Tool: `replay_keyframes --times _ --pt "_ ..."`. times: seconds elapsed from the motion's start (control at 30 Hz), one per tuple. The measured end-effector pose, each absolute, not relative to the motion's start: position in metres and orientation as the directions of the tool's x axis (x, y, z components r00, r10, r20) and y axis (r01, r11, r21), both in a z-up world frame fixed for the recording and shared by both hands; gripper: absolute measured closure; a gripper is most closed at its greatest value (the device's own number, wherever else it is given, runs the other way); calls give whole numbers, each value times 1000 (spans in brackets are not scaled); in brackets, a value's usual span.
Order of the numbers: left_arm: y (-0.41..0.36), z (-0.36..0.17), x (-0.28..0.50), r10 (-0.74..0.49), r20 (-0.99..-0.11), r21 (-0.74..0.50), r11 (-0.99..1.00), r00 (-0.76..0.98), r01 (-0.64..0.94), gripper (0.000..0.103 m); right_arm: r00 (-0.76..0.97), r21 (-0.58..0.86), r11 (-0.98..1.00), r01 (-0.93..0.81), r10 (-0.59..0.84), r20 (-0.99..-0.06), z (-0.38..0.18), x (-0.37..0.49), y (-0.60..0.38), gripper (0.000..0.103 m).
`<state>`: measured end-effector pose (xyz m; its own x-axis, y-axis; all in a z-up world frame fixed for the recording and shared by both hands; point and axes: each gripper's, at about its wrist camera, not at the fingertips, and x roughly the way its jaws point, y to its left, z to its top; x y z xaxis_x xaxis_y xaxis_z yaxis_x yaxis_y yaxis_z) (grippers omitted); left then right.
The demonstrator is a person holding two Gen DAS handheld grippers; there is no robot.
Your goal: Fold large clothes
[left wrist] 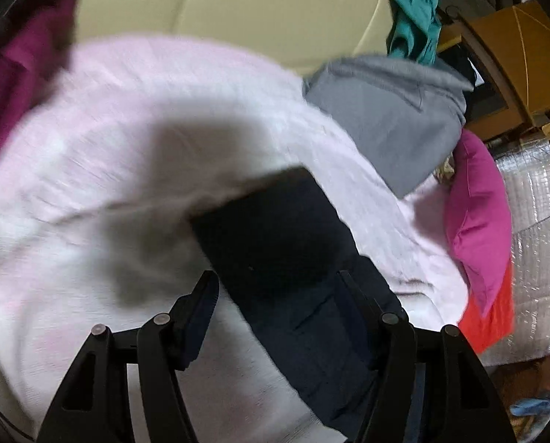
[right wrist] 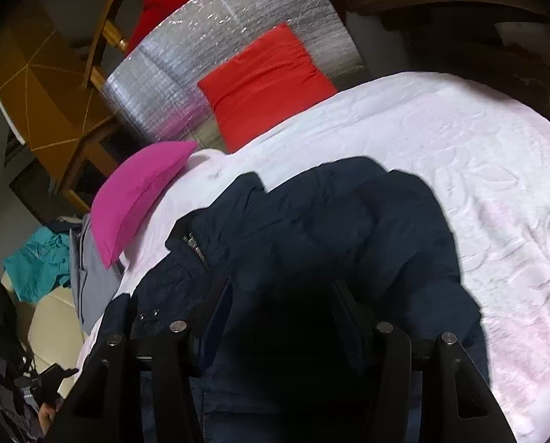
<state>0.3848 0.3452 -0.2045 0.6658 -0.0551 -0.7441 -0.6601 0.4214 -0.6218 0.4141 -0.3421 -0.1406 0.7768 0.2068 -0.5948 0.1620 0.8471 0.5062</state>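
Navy jacket [right wrist: 311, 221] between both parted fingers [right wrist: 219, 313] (ungripped).

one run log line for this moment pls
stage: folding | item: navy jacket on white bedspread | left gripper: open over sleeve | right gripper: open over jacket

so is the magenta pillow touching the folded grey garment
Touching: in the right wrist view the magenta pillow lies with its lower corner overlapping the grey garment, no gap visible.
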Motion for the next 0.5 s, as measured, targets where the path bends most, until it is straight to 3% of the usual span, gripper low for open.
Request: replay_keyframes --times 0.1,0.23,0.3,0.5 --pt "347 -210 395 -29 -725 -626 447 689 -639 43 771 488 860 149 208 -601 -142 417 -331 44" --pt "352 -213 405 -29 -709 -629 477 705 -614 80 776 453 882 132 193 -601 -140 418 -323 44" --pt "351 -209 405 -25 -690 -639 492 724 -592 88 778 446 885 133 185 -601 -139 418 -324 44" --pt "299 -153 424 45 -643 -536 686 764 -492 92 785 459 873 164 166 -597 -139 414 -338 44"
